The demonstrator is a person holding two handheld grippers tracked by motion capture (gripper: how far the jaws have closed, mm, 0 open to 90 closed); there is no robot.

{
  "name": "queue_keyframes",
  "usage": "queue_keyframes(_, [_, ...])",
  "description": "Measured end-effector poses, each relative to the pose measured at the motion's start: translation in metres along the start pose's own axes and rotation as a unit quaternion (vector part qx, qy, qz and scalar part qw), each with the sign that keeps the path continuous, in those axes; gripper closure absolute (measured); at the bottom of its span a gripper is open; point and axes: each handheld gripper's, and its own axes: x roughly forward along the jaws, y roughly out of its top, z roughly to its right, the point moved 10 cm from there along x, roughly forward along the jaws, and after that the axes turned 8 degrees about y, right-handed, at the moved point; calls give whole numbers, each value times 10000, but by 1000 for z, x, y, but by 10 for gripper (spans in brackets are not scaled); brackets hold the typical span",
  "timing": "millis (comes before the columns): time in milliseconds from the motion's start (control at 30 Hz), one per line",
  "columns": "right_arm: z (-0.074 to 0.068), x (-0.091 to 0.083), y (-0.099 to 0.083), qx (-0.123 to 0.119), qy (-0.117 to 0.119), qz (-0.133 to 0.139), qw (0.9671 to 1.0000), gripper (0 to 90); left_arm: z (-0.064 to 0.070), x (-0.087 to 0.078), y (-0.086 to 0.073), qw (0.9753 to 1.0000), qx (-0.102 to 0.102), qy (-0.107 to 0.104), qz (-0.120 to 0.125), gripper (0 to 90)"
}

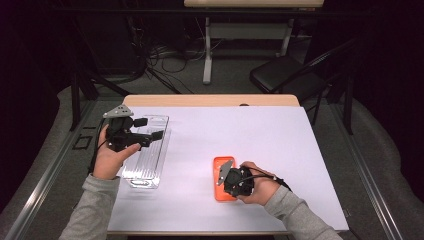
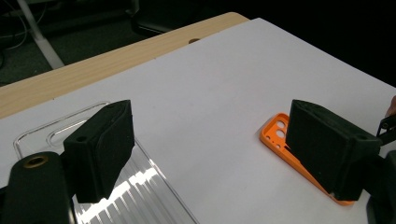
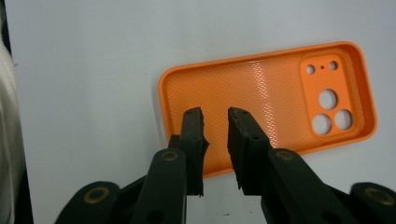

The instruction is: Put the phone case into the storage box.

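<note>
- Our right gripper (image 3: 215, 114) hangs right over the orange phone case (image 3: 261, 93), jaws narrowed to a small gap, nothing held yet.
- Case lies inside-up on the white table (image 1: 280, 135), near the front.
- We'd say drop straight onto the long edge and pinch that wall squarely.
- Left gripper (image 2: 210, 149) is wide open and empty, above the clear tray (image 1: 150, 160).

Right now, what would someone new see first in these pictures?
The bright orange phone case jumps out, lying open side up on the white table near the person's right side. The right gripper hovers over it, jaws slightly apart. At the left lies a clear plastic tray, with the left gripper above it, jaws wide.
</note>
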Motion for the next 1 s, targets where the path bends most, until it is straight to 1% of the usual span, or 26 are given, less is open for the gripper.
queue_keyframes(100, [-3, 3, -1, -6, 51, -52, 10000, 767, -1, 0, 0, 10000, -2, 11, 0, 157])
queue_keyframes(167, [-6, 5, -2, -76, 100, -98, 9999, 769, 0, 0, 0, 10000, 4, 8, -9, 157])
queue_keyframes(200, [-8, 6, -2, -45, 123, -133, 9998, 771, 0, 0, 0, 10000, 3, 7, -10, 157])
queue_keyframes(233, [-11, 8, -3, -79, 158, -202, 9996, 776, 0, 0, 0, 10000, 1, 7, -13, 157])
queue_keyframes(267, [-11, 8, -3, -79, 158, -202, 9996, 776, 0, 0, -1, 10000, 0, 7, -16, 157])
queue_keyframes(300, [-11, 9, -4, -143, 167, -207, 9995, 777, 0, 0, -1, 10000, 0, 12, -20, 157])
queue_keyframes(333, [-14, 10, -4, -93, 196, -207, 9996, 778, -1, 0, -1, 10000, 1, 14, -21, 157])
queue_keyframes(433, [-16, 13, -4, -152, 230, -259, 9993, 780, -1, 0, -1, 10000, -2, 14, -19, 157])
queue_keyframes(500, [-16, 14, -6, -205, 243, -316, 9990, 783, -1, 0, -1, 10000, -1, 14, -26, 157])
queue_keyframes(667, [-19, 17, -8, -194, 292, -389, 9986, 789, -1, 1, -1, 10000, -9, 10, -32, 157])
queue_keyframes(700, [-19, 18, -9, -222, 297, -394, 9985, 789, -1, 1, -2, 10000, -10, 13, -34, 157])
queue_keyframes(733, [-20, 18, -9, -183, 304, -407, 9985, 790, -1, 1, -2, 10000, -19, 12, -32, 157])
queue_keyframes(767, [-20, 19, -9, -234, 312, -432, 9983, 791, -1, 1, -2, 10000, -19, 12, -28, 157])
queue_keyframes(800, [-20, 19, -9, -234, 312, -432, 9983, 791, -1, 1, -1, 10000, -23, 12, -24, 157])
queue_keyframes(833, [-21, 20, -9, -190, 330, -432, 9983, 794, -2, 1, -2, 10000, -23, 13, -25, 157])
queue_keyframes(867, [-21, 21, -10, -239, 329, -446, 9982, 795, -2, 1, -2, 10000, -24, 16, -28, 157])
queue_keyframes(1000, [-22, 23, -11, -252, 352, -503, 9978, 804, -2, 2, -2, 10000, -37, 16, -37, 157])
